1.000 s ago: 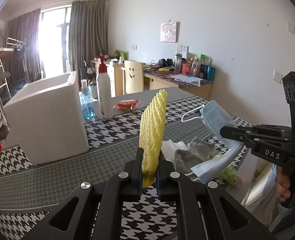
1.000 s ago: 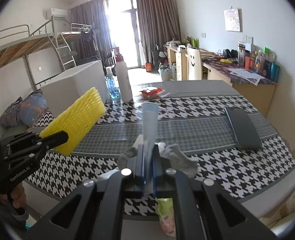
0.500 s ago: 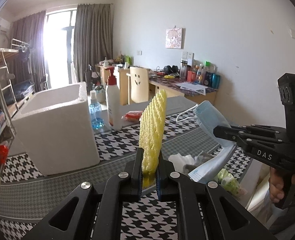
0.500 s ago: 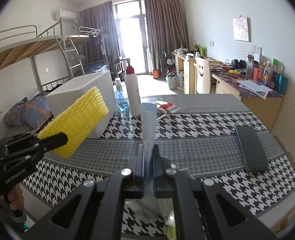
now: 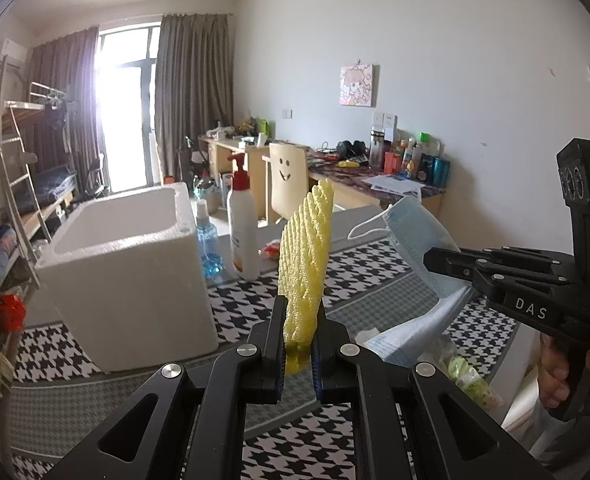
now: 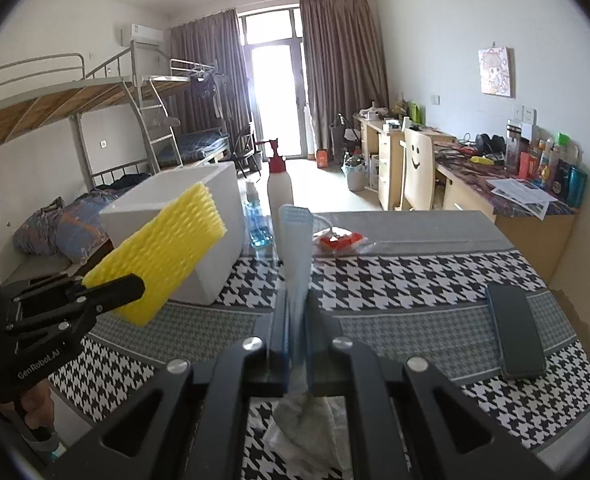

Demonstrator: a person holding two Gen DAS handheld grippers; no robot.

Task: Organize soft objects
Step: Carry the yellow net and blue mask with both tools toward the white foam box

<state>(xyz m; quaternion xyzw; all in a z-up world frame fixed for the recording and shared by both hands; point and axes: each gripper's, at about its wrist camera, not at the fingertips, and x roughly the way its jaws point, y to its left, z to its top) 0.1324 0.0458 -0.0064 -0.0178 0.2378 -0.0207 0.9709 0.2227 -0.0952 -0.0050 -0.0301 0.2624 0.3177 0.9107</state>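
Dormitory room behind, with bunk bed (image 6: 55,104), curtained window and cluttered desk (image 6: 507,196) along the wall; nearer, a tabletop (image 6: 415,272) under a houndstooth cloth, carrying everything that matters.

Largest on it, a white foam box (image 5: 131,272), open-topped and standing left of centre; inside, as far as the left wrist view reaches, only bare white walls, the floor of it hidden; judged the likely home for the soft things. Just beside its far corner, a white pump bottle (image 5: 242,228) and a small blue spray bottle (image 5: 209,246); further right, a red-and-clear packet (image 6: 341,240); well apart on the right, a dark flat case (image 6: 515,332).

Held aloft above the cloth, touching nothing: yellow foam net (image 5: 305,256) pinched at its lower end by the left gripper (image 5: 298,354), jaws closed on it, long axis running up and away from the jaws; blue face mask (image 5: 415,236) clamped likewise in the right gripper (image 6: 295,344), jaws closed on it, long axis also pointing forward, ear loop dangling free.

Deciding relation: box ahead and to the left of both loads, its open mouth facing up; left gripper plainly nearer, so probably first to drop; right gripper needing to cross over behind it.

Below the right jaws, crumpled grey cloth (image 6: 307,412) and a greenish packet (image 5: 469,380) left on the tabletop edge.
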